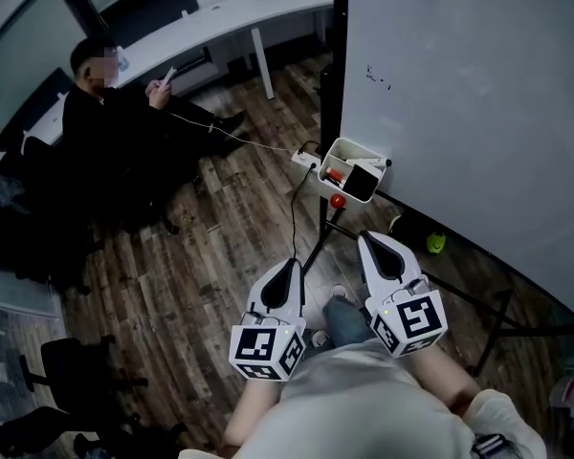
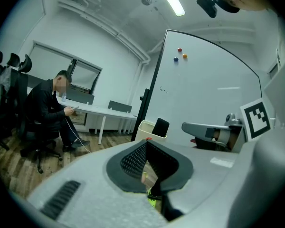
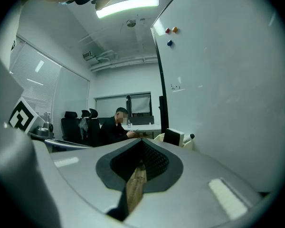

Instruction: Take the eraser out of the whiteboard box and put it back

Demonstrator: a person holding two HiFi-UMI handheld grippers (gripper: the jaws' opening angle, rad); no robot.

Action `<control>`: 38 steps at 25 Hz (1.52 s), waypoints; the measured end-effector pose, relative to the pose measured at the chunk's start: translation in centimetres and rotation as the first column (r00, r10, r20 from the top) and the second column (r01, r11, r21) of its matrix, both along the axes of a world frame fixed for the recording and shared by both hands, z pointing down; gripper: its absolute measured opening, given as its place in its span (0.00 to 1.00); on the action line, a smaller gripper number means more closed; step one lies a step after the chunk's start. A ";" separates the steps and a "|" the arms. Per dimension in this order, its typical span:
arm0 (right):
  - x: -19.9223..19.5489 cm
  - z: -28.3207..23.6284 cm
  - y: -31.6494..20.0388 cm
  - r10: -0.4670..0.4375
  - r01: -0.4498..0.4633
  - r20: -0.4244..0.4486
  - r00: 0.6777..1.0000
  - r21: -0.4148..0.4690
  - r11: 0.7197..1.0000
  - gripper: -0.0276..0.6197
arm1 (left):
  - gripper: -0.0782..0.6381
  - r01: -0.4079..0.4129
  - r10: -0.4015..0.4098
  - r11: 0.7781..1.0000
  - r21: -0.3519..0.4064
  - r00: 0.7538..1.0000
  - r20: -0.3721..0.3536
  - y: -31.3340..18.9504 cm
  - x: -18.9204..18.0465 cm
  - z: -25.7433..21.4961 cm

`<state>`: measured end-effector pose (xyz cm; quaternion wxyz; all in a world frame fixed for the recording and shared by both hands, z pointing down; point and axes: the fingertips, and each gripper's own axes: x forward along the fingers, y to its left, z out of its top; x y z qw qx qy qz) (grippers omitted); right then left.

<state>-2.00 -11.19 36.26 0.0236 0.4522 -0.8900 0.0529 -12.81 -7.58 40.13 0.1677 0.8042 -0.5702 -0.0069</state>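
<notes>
Dark wood-plank floor (image 1: pixel 220 256) underfoot, with a tall white whiteboard on a black stand (image 1: pixel 459 84) filling the right side and a seated person in dark clothes (image 1: pixel 115 122) far off at the left by a long white desk (image 1: pixel 230 17). Fixed at the whiteboard's lower left corner, a small white open-topped box (image 1: pixel 337 147). Holds a black rectangular eraser (image 1: pixel 365 180) standing on edge in the part nearer the board, a small red item (image 1: pixel 334 174) beside it, and a white marker with a dark cap (image 1: pixel 373 162) lying along the rim. Just under the box, a round red knob (image 1: pixel 337 200). Near the stand's foot, a yellow-green ball-like thing (image 1: pixel 436 243) on the floor. Short of the box and not touching it, white left gripper with marker cube (image 1: pixel 289 273) and white right gripper with marker cube (image 1: pixel 383 253), side by side, held about level and pointing toward the box. Both pairs of jaws pressed together, nothing between them. Eraser untouched, inside the box.
</notes>
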 end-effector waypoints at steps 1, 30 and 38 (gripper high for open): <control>0.3 0.0 -0.4 0.013 -0.013 -0.003 1.000 0.002 1.000 0.05 | 0.12 -0.001 0.001 1.000 0.000 1.000 -0.002 -0.3 0.0 0.0; 2.8 1.8 -10.8 0.103 -0.104 -0.047 0.994 -0.027 0.994 0.43 | 0.12 -0.105 0.105 0.994 0.001 0.994 0.017 -9.4 2.2 0.2; 2.3 2.6 -12.3 0.084 -0.087 -0.064 0.994 -0.044 0.995 0.48 | 0.11 -0.107 0.107 0.994 -0.007 0.994 0.021 -10.8 1.9 0.6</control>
